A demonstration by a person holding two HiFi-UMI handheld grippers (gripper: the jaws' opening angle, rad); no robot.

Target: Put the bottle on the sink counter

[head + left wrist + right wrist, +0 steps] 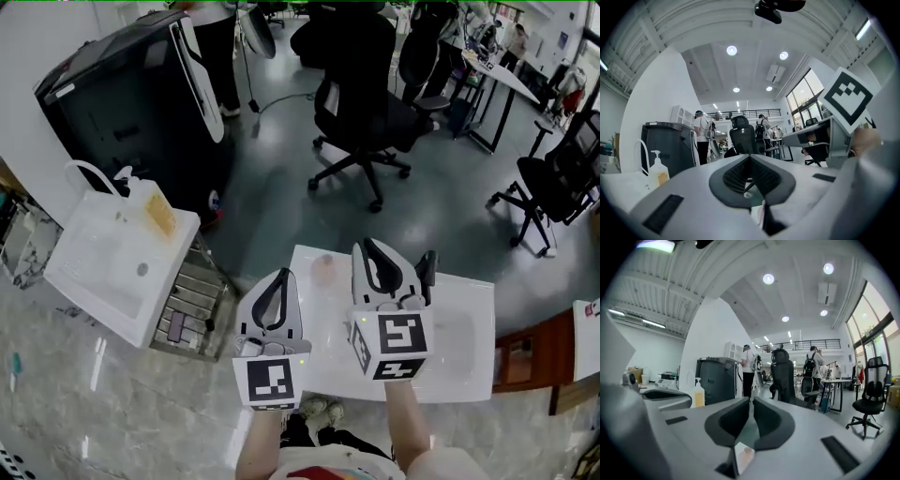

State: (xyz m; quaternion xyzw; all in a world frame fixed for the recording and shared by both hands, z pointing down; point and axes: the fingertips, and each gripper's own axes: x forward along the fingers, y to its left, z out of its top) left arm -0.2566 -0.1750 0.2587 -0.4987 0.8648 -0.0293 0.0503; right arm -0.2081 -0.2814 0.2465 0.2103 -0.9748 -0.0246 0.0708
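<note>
Upright bottle on the sink stands well left of the closed, empty left gripper and right gripper, nearer the left.

Left gripper and right gripper held level, jaws closed.

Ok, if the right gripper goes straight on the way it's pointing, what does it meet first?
Nothing close by. The right gripper points roughly level over open floor. The first thing in its line looks like the black office chair, some way off, though depth is hard to judge.
</note>
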